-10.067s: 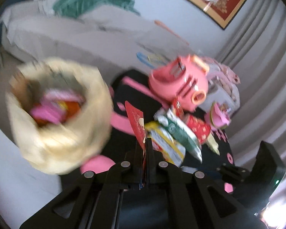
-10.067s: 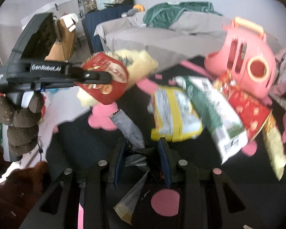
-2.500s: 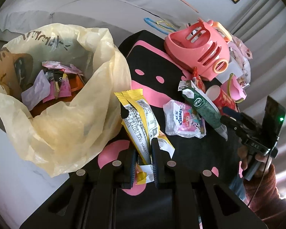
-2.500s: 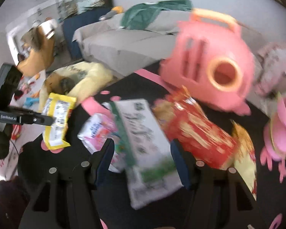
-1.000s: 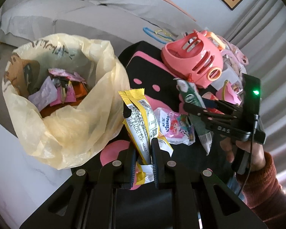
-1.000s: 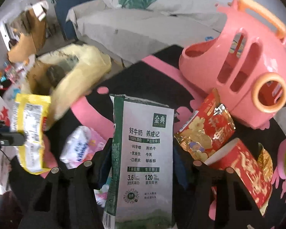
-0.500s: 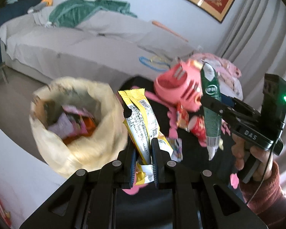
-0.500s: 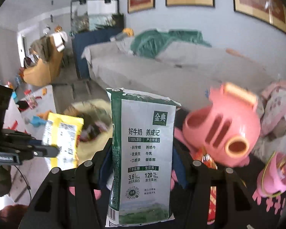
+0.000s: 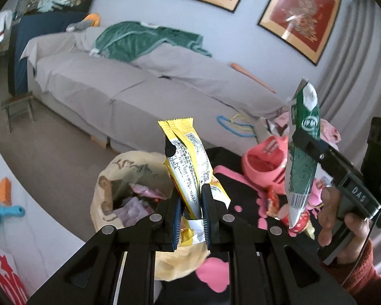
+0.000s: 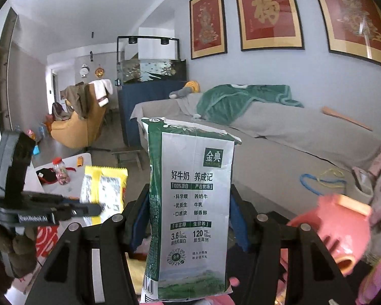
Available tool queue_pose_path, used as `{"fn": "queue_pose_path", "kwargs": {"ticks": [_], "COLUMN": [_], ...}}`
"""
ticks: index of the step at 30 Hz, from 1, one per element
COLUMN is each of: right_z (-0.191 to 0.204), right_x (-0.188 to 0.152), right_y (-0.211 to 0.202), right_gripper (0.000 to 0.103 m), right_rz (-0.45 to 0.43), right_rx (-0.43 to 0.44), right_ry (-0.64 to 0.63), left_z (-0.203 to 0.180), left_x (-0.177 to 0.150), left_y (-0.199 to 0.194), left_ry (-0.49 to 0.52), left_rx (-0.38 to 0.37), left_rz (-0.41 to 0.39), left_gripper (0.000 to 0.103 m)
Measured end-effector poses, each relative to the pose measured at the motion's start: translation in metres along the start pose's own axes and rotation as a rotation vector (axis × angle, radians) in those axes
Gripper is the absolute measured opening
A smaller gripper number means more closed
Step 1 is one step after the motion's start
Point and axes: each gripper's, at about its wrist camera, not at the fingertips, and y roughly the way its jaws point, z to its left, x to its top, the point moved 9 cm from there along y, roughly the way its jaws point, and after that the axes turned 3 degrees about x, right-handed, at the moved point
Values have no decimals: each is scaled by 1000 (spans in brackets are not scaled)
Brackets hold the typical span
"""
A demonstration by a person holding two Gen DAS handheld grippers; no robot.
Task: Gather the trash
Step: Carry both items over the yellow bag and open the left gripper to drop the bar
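Observation:
My left gripper [image 9: 191,198] is shut on a yellow snack wrapper [image 9: 187,157], held upright above the yellow trash bag [image 9: 106,203], which holds several wrappers. My right gripper [image 10: 189,203] is shut on a green and white milk pouch [image 10: 193,203], raised high. In the left wrist view the right gripper [image 9: 302,137] holds the pouch [image 9: 302,157] to the right, above the black and pink table [image 9: 231,178]. In the right wrist view the left gripper [image 10: 93,209] holds the yellow wrapper [image 10: 104,190] at lower left.
A pink toy basket [image 9: 264,162] and red snack packets [image 9: 273,199] sit on the table. A grey sofa [image 9: 129,81] with a green blanket stands behind. White table with a jar [image 10: 59,171] at left.
Both grippers have risen with their loads and tilted up; the bag and table now sit lower and farther. The milk pouch was lifted off the table one second ago.

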Motion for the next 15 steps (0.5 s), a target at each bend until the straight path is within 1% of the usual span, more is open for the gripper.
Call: {"fn": "queue_pose_path", "kwargs": {"ticks": [4, 6, 8, 9, 11, 13, 15], "right_z": [4, 2, -2, -3, -6, -8, -9], "right_x": [-4, -8, -14, -17, -24, -32, -39], "right_y": [33, 49, 62, 67, 78, 90, 100], "right_gripper": [53, 53, 53, 53, 53, 53, 53], "right_rz": [32, 53, 74, 81, 105, 126, 149], "right_rx": [27, 37, 40, 41, 44, 49, 56], "right_ry": [8, 18, 29, 33, 45, 57, 66], "left_z": [23, 34, 42, 47, 58, 69, 80], "left_x": [-9, -16, -18, -20, -22, -23, -26], "left_y": [31, 48, 62, 68, 77, 83, 87], "left_ry": [-41, -71, -111, -129, -157, -185, -224], "left_rx": [5, -14, -56, -68, -63, -52, -54], "left_rz": [56, 82, 90, 94, 101, 108, 121], "left_gripper": [15, 16, 25, 34, 42, 46, 47]}}
